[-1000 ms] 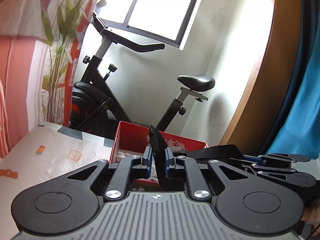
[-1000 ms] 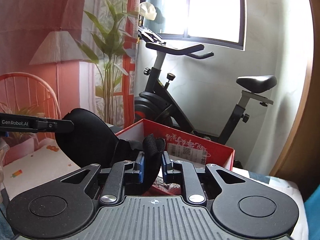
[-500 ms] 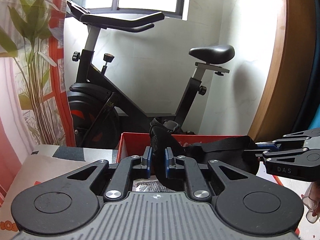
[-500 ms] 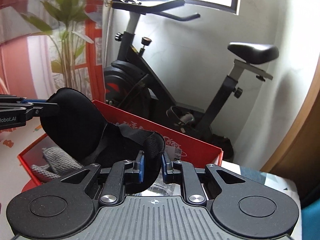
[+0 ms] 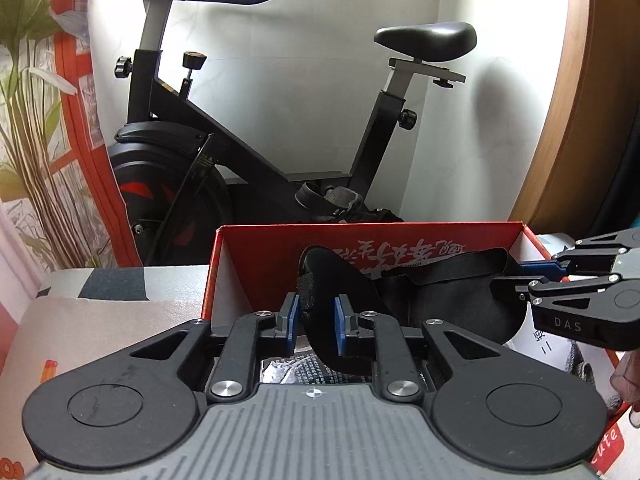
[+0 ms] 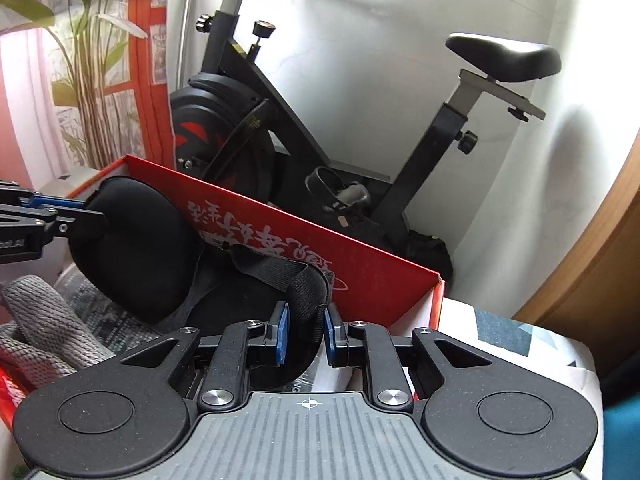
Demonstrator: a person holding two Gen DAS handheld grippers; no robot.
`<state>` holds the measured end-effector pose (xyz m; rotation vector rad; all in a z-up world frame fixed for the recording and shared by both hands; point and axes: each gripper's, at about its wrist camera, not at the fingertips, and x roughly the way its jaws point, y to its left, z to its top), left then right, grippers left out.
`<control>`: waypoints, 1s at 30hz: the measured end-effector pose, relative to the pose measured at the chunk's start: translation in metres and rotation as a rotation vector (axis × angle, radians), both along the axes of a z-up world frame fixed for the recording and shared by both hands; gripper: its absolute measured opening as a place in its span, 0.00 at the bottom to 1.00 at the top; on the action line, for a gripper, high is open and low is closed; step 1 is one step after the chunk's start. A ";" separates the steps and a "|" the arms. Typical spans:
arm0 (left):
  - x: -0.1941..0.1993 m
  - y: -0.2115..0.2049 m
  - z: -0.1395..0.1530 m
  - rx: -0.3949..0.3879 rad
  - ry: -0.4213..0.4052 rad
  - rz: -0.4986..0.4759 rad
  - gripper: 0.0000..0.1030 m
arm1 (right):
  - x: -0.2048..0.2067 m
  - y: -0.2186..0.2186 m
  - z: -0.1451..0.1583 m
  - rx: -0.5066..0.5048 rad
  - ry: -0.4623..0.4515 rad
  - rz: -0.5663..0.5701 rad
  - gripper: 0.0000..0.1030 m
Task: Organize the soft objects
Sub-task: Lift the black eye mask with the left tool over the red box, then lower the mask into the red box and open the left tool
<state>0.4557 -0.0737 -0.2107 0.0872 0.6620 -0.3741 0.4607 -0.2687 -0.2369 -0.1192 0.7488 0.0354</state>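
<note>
A black padded eye mask with an elastic strap (image 5: 340, 280) (image 6: 136, 248) hangs inside the red cardboard box (image 5: 260, 244) (image 6: 384, 280). My left gripper (image 5: 314, 322) has parted jaws around one end of the mask, with a gap on each side. My right gripper (image 6: 303, 334) also has parted jaws around the other end and the strap. Each gripper shows in the other's view, the right one at the right (image 5: 560, 280) and the left one at the left (image 6: 40, 216).
A grey knitted cloth (image 6: 44, 320) and plastic-wrapped items lie in the box. The box stands on a patterned sheet (image 5: 100, 320). A black exercise bike (image 5: 240, 140) stands behind, by a white wall. A plant-print curtain (image 5: 36, 120) hangs left, a wooden panel (image 5: 580, 100) right.
Both grippers have lowered the mask from above the box down into it. The jaws of both have widened from a tight pinch to a looser gap around the mask.
</note>
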 end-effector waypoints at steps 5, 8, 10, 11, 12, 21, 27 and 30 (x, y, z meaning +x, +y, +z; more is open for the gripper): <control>-0.007 -0.003 0.002 0.038 -0.058 -0.038 0.52 | -0.002 -0.004 0.001 0.002 -0.019 -0.037 0.31; -0.016 0.000 0.010 0.016 -0.101 -0.045 0.61 | -0.009 -0.006 0.005 0.019 -0.055 -0.059 0.50; -0.021 0.003 0.016 0.012 -0.120 -0.046 0.63 | -0.018 -0.008 0.012 0.030 -0.091 -0.065 0.57; -0.024 0.004 0.019 0.014 -0.129 -0.043 0.67 | -0.024 -0.008 0.015 0.038 -0.104 -0.070 0.60; -0.028 0.006 0.023 0.013 -0.137 -0.033 0.76 | -0.029 -0.009 0.020 0.048 -0.118 -0.072 0.67; -0.090 0.015 0.062 -0.042 -0.231 -0.011 1.00 | -0.093 -0.005 0.064 0.114 -0.241 -0.112 1.00; -0.135 0.018 0.083 -0.033 -0.289 -0.005 1.00 | -0.136 0.008 0.093 0.147 -0.272 -0.119 1.00; -0.155 0.022 0.093 -0.040 -0.297 -0.002 1.00 | -0.161 0.019 0.108 0.145 -0.299 -0.105 1.00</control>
